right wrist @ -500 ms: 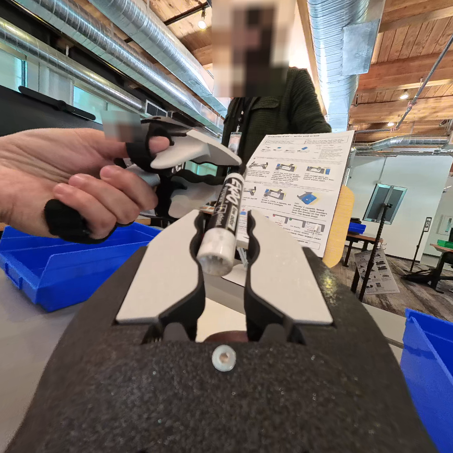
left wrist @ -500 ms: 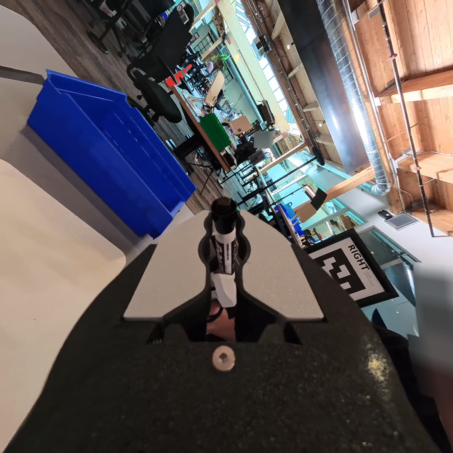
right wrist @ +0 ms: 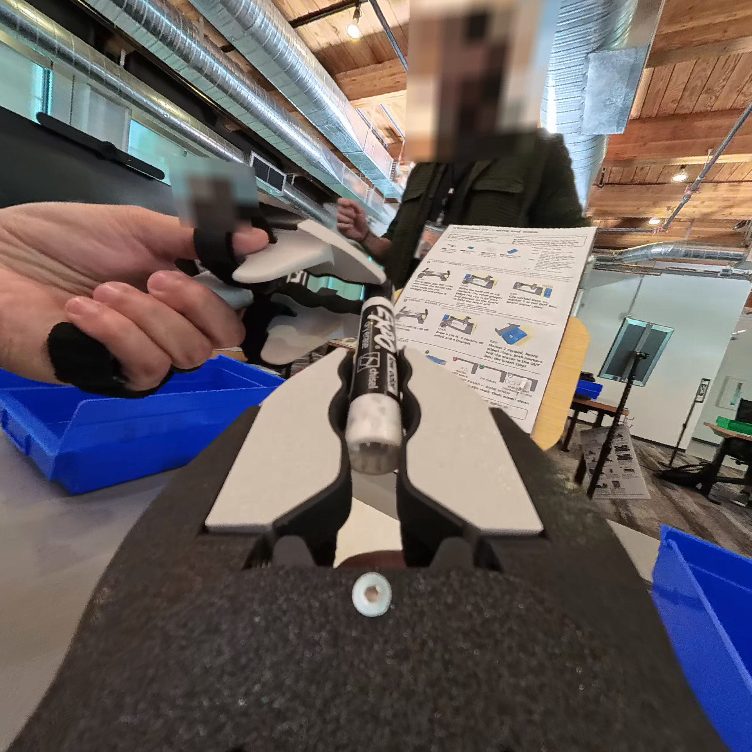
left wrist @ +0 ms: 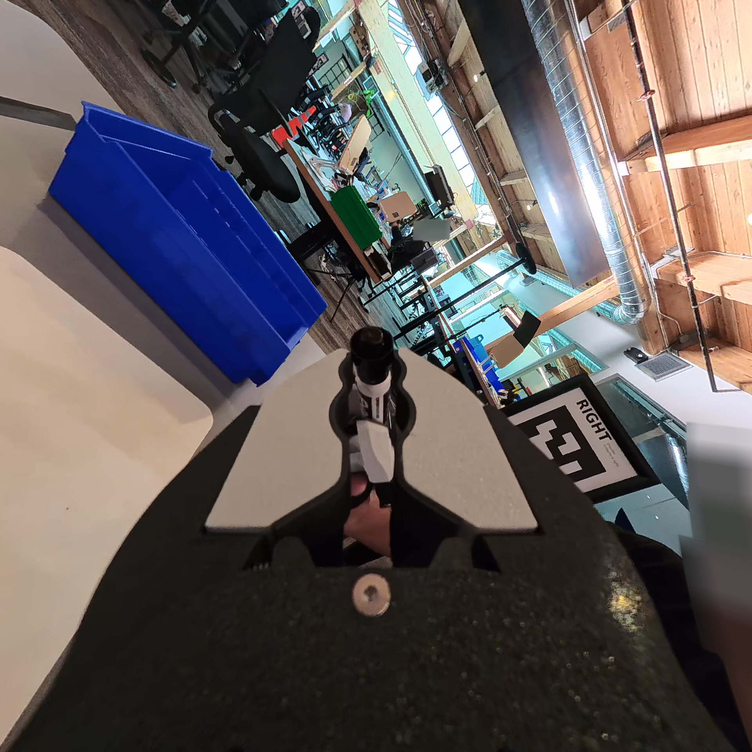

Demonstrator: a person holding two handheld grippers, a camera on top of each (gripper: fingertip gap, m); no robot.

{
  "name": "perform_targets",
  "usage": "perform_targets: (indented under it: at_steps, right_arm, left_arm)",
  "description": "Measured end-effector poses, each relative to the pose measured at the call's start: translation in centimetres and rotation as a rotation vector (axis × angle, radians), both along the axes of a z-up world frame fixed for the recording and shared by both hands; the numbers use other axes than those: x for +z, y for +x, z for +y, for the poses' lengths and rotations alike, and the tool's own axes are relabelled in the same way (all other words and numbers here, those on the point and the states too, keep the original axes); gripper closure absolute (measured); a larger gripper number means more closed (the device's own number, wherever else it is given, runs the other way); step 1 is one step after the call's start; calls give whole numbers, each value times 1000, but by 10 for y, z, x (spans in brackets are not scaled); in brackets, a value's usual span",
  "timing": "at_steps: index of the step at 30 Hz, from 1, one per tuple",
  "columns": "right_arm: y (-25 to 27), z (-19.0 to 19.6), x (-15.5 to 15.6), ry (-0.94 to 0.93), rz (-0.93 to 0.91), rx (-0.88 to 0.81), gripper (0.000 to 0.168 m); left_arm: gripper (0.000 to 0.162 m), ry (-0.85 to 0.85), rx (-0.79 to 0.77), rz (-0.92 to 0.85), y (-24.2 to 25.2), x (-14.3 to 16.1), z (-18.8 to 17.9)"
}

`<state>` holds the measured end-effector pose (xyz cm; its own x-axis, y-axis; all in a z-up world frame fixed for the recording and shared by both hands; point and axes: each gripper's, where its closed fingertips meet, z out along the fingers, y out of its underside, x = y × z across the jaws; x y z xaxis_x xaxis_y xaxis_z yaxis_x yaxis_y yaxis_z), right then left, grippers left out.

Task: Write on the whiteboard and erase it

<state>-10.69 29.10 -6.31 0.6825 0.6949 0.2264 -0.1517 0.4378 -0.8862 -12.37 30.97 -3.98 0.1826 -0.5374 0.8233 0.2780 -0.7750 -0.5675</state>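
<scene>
1. Exposed wooden ceiling beams and silver ducts [right wrist: 285,81] run over a large workshop with desks and office chairs in the distance.
2. A pale table [right wrist: 61,549] carries a blue bin [right wrist: 134,423] on the left of the right wrist view, and another blue bin [right wrist: 708,602] shows at its right edge.
3. The right tongs [right wrist: 372,390] are clenched on a black-and-white marker [right wrist: 374,366], which lies along the gap between the two fingers, its grey butt end toward the camera.
4. The far end of the marker sits inside the left tongs [left wrist: 372,390], which also grasp it; in the left wrist view the marker [left wrist: 371,382] points away with its black end past the fingertips.
5. A hand [right wrist: 114,301] with black finger straps holds the left tongs.
6. Behind the marker stands a printed instruction sheet [right wrist: 500,309] on a wooden backing, and a person in a dark green jacket [right wrist: 488,203] stands beyond it.
7. In the left wrist view a blue bin [left wrist: 175,240] rests on the table beside a white whiteboard [left wrist: 81,407].
</scene>
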Motion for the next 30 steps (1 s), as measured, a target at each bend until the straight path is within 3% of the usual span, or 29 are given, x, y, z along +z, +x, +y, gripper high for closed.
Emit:
perform_targets:
  at_steps: [3, 7, 9, 11, 14, 16, 18, 24, 30]
  right_arm:
    - [0, -4, 0, -29, -6, 91, 149]
    - [-2, -16, 2, -207, 1, 386, 149]
    - [-1, -22, 1, -318, 1, 523, 149]
    - [-1, -28, -2, -416, -26, 640, 149]
    - [3, -30, -5, -493, -32, 721, 149]
    - [3, -32, -7, -535, -37, 762, 149]
    - [1, -36, -11, -570, -56, 807, 149]
    - [-9, -50, -21, -658, -75, 958, 149]
    - [-14, -55, -29, -707, -72, 1039, 149]
  left_arm:
    - [145, 24, -33, 27, -3, -1, -9]
    - [148, 103, -107, 75, -10, -3, -30]
    - [162, 179, -162, 127, -12, -8, -44]
    - [162, 264, -169, 192, -14, -12, -53]
    - [160, 389, -107, 293, -23, -15, -53]
    - [134, 459, -94, 403, -28, -22, -53]
    - [126, 561, -106, 487, -30, -26, -56]
    - [126, 727, -187, 602, -23, -36, -64]
    - [142, 775, -246, 605, -16, -50, -71]
